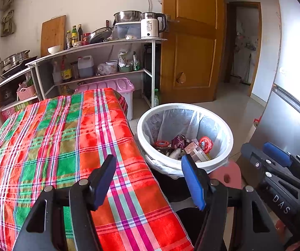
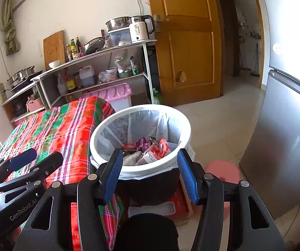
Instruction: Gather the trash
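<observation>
Both your tools are part open and hold nothing: the left tool hangs over the tabletop edge, the right tool just short of the trash bin. The trash already lies inside, at 12 o'clock. Swing carelessly and you may snag the liner or tip the bin; open floor lies at 2 o'clock.

Wrappers, red and purple, lie heaped in my white-rimmed, bag-lined bin, which stands upright beside the table.
</observation>
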Action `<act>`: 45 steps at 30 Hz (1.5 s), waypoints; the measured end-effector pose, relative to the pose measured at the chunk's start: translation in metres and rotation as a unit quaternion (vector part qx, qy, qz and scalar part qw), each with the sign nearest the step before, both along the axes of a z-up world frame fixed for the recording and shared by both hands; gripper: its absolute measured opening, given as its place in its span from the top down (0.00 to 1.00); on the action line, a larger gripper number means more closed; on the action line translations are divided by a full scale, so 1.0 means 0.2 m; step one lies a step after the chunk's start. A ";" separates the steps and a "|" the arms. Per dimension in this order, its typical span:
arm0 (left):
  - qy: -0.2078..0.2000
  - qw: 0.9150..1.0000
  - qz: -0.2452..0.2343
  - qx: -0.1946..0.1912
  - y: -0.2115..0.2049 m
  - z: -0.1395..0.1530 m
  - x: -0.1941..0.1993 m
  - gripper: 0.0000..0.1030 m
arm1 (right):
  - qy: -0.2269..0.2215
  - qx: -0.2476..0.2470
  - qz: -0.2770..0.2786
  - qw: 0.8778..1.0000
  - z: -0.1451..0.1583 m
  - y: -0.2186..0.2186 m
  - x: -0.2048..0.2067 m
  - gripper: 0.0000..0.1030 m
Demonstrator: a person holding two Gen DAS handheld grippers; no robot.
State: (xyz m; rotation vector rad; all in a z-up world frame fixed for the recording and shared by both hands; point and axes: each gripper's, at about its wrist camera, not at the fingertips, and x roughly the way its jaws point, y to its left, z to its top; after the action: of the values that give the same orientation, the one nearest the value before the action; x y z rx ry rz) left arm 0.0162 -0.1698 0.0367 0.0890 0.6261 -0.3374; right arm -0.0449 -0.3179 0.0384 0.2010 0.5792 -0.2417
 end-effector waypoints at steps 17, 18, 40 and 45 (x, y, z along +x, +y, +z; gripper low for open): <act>0.001 1.000 -0.001 0.001 -0.01 0.00 0.00 0.35 | 0.000 0.001 0.001 1.000 0.00 0.01 -0.01 0.47; 0.001 1.000 0.000 0.001 -0.01 0.00 0.00 0.35 | 0.000 0.001 0.001 1.000 0.00 0.01 -0.01 0.47; 0.004 1.000 -0.003 0.001 -0.01 -0.01 0.00 0.35 | 0.000 0.002 0.003 1.000 0.00 0.01 -0.01 0.47; 0.005 1.000 -0.002 0.000 -0.01 -0.01 0.00 0.35 | 0.001 0.002 0.003 1.000 0.00 0.00 -0.01 0.47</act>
State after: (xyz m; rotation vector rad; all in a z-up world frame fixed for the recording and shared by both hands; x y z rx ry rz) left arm 0.0166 -0.1720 0.0347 0.0886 0.6355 -0.3430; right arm -0.0472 -0.3172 0.0387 0.2035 0.5817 -0.2357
